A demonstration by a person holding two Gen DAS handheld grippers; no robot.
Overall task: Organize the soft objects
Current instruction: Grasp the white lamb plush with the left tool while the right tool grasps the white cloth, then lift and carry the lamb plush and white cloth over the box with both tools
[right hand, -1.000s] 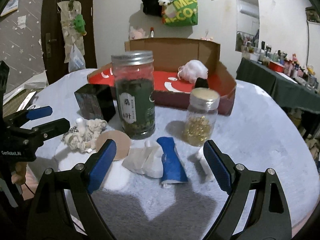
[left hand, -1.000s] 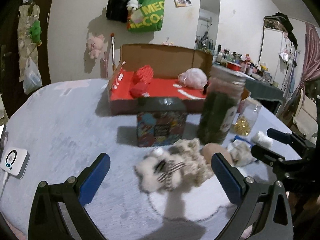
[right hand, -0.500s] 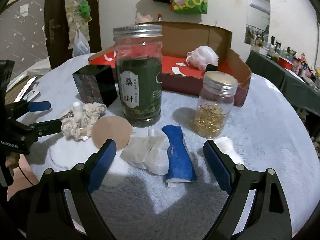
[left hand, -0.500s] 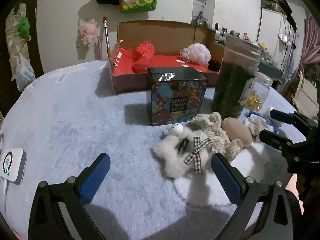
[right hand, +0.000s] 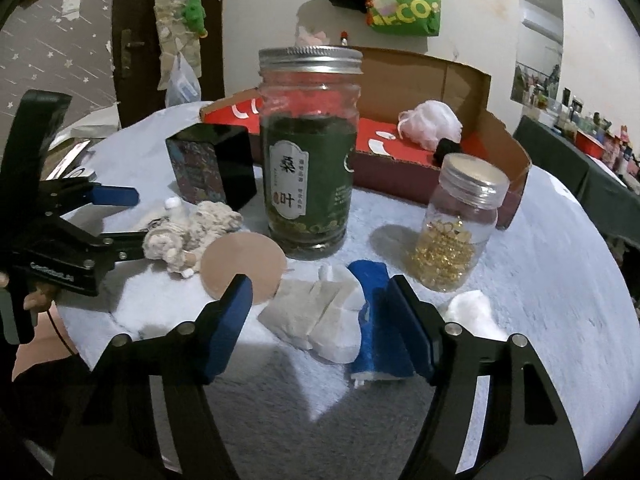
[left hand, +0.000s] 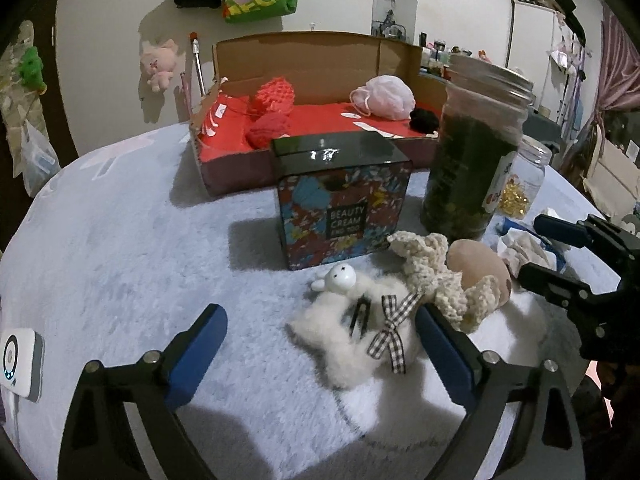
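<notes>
My left gripper (left hand: 320,340) is open just short of a white fluffy bunny with a checked bow (left hand: 356,328); a cream crochet piece (left hand: 436,276) and a tan round puff (left hand: 480,268) lie beside it. My right gripper (right hand: 320,316) is open around a folded white cloth (right hand: 320,316), with a blue cloth (right hand: 374,320) by its right finger. The tan puff (right hand: 240,264) and the crochet piece (right hand: 192,236) lie to the left. A cardboard box with red lining (left hand: 320,120) holds red knit pieces (left hand: 272,112) and a pink mesh pouf (left hand: 384,98).
A patterned beauty cream tin (left hand: 344,204), a tall jar of green leaves (right hand: 308,152) and a small jar of gold capsules (right hand: 456,224) stand before the box. A white cotton wad (right hand: 472,312) lies right. A white device (left hand: 18,356) sits at the table's left edge.
Both grippers have moved forward and lower over the table. The right gripper's fingers have narrowed around the white cloth. The left one has closed in on the bunny.
</notes>
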